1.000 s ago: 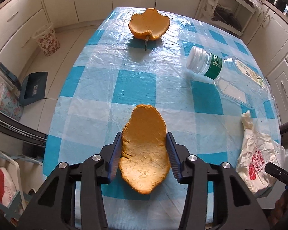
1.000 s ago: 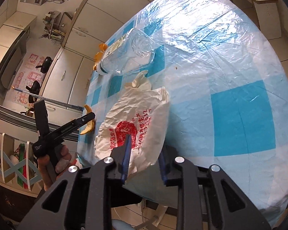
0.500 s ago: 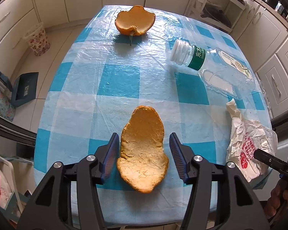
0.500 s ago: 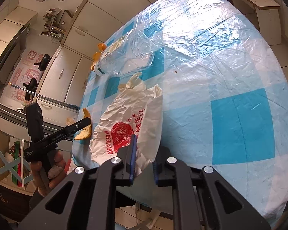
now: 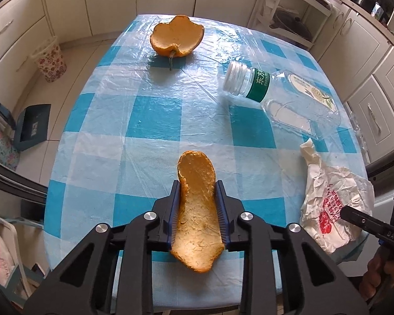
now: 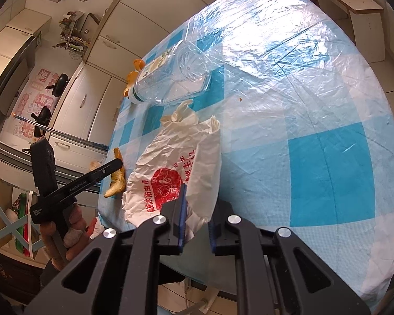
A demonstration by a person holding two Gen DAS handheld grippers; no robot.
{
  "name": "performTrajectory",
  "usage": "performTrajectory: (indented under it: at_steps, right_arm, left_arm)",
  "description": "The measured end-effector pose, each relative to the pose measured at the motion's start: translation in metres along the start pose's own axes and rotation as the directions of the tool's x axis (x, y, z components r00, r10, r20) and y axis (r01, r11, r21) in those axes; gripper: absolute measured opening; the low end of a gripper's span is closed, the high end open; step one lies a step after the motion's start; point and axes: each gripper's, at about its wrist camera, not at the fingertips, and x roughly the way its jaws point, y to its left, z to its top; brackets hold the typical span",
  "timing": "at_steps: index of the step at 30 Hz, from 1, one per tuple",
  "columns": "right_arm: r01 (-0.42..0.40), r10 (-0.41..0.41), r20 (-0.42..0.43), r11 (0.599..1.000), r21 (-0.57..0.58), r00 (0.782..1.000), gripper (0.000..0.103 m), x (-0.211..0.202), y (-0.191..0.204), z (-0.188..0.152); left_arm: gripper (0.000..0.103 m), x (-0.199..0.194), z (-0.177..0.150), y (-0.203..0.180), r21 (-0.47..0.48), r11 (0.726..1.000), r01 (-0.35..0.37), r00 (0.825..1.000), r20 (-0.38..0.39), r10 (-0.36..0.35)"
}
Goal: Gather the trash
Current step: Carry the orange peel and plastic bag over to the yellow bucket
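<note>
Left tongs (image 5: 198, 204) clamp orange peel (image 5: 197, 210); right tongs (image 6: 197, 210) pinch plastic bag (image 6: 170, 168).

We see bright daylight glaring off the plastic table cover (image 6: 289, 52) well beyond the jaws; fisheye bending curves the edges, corners go dark.

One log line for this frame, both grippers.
left gripper: shut on peel | right gripper: shut on bag | bottle: on table
</note>
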Motion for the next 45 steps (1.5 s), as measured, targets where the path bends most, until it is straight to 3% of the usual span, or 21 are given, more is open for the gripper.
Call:
performTrajectory:
  at_steps: [8,21,37,45]
  right_arm:
    - [0.003,-0.003,0.027,1.0,-0.004,1.0,0.01,-0.006,0.0,0.0]
    - [-0.015,0.016,0.066,1.0,-0.019,0.998,0.007,-0.022,0.002,0.0]
    - [-0.055,0.052,0.156,0.998,0.015,0.986,0.007,-0.065,-0.013,-0.001]
    - [-0.04,0.023,0.264,0.997,0.06,0.964,0.007,-0.109,-0.037,0.003]
  left_arm:
    - [0.022,-0.026,0.002,-0.006,-0.015,0.999,0.048,0.996,0.081,-0.046]
    - [0.022,-0.046,0.0,-0.047,0.077,0.997,-0.015,0.984,0.18,0.001]
    - [0.022,-0.046,-0.005,-0.106,0.164,0.987,0.005,0.979,0.202,-0.039]
    - [0.022,-0.041,-0.007,-0.152,0.221,0.972,0.077,0.975,0.186,-0.12]
